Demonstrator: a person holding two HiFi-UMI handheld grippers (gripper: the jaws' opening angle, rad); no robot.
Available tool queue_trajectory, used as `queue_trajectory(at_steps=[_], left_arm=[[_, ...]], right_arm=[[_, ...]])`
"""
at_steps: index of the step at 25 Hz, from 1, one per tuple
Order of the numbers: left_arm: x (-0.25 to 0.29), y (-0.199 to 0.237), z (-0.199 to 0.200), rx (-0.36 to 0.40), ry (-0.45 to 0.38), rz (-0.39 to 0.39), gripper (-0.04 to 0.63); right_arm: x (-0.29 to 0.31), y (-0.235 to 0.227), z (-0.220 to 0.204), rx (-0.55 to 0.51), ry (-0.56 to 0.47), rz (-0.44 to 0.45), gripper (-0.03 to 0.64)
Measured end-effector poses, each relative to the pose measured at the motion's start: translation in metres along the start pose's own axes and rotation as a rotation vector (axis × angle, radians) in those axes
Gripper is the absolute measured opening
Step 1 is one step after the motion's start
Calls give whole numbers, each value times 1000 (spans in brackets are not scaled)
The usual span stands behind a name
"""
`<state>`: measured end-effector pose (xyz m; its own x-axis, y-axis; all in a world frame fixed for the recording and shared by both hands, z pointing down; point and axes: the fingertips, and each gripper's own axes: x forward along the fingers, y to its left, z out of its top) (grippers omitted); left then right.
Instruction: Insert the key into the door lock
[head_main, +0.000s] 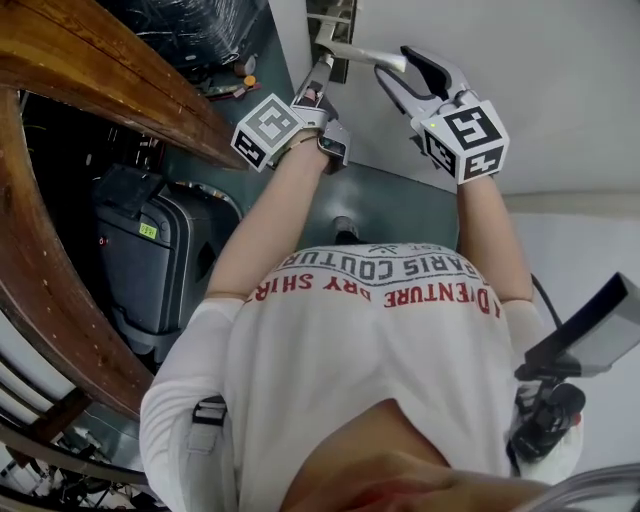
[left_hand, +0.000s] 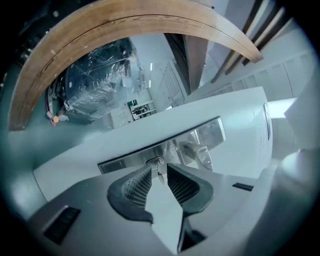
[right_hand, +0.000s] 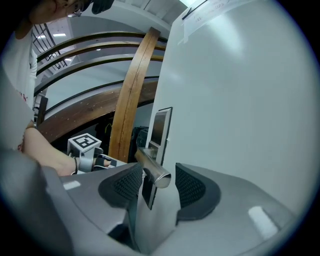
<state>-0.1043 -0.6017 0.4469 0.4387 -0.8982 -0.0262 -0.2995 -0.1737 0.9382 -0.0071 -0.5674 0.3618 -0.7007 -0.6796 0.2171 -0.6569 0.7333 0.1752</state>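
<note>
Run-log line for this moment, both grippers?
left gripper: shut on small silver key at keyhole | right gripper: open, straddling silver door handle

Slim silver key (left_hand: 159, 172) points straight at the round steel lock (left_hand: 156, 161), its tip touching the lock's centre.

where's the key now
Centre of the left gripper view: the key is pinched in the left gripper, tip at the keyhole in the lock plate, left of the door handle.
</note>
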Motion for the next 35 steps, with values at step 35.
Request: queue_trajectory(at_steps=[35], left_arm=[[-519, -230, -301, 1094, 571, -286, 2]], right_arm=[[-426, 427, -13, 86, 98, 191, 2]])
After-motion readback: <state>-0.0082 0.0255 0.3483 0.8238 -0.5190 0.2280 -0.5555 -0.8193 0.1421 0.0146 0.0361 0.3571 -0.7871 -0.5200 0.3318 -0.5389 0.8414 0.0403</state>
